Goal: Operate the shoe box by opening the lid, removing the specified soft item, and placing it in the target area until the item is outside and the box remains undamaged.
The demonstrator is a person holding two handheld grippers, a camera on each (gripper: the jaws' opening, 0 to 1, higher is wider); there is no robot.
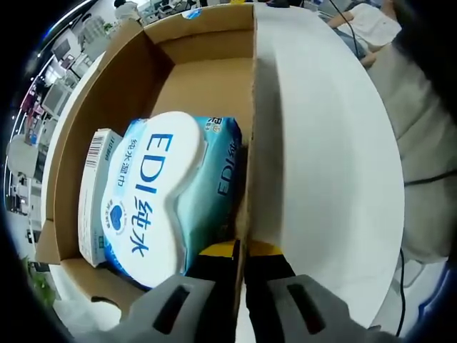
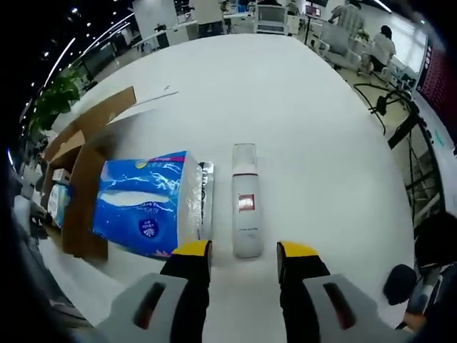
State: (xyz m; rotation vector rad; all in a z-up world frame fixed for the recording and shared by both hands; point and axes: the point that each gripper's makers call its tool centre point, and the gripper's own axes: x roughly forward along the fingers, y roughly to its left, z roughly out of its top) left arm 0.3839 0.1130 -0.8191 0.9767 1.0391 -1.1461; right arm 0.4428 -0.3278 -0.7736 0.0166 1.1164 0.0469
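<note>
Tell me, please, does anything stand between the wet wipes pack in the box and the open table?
Nothing covers the wet wipes pack from above. The cardboard wall, which the left tongs are clamped on, stands between it and the white table; it must clear that.

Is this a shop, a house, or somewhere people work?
Probably a big open office or lab: a long white table, rows of desks with monitors behind it, and ceiling strip lights.

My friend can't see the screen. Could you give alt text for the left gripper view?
An open cardboard box holds a blue and white EDI wipes pack with a small white carton beside it. The left claw, yellow-tipped, pinches the box's side wall, which stands on a white table.
</note>
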